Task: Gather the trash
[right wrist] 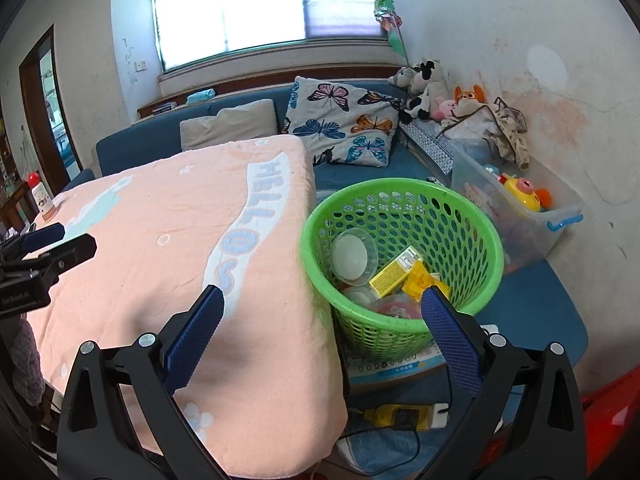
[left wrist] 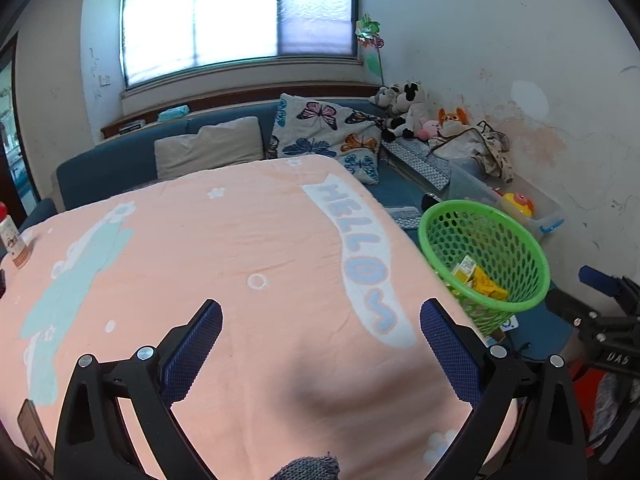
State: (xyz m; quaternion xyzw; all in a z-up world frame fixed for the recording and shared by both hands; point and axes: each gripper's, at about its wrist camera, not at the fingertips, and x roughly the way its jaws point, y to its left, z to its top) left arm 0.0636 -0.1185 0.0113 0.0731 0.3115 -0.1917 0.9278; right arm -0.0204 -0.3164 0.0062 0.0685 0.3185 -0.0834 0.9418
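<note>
Over a table draped in a pink blanket [left wrist: 240, 248], the left gripper [left wrist: 320, 320] hangs spread wide and empty. To its right stands a green mesh basket [left wrist: 520, 256] with yellow wrappers [left wrist: 476, 278] inside.

From the right wrist, the right gripper [right wrist: 322, 304] is also released, nothing between its blue pads [right wrist: 196, 332]. Just ahead, the basket [right wrist: 400, 188] holds a yellow carton [right wrist: 394, 272] and clear plastic lids [right wrist: 350, 256], beside the blanket's edge.
</note>
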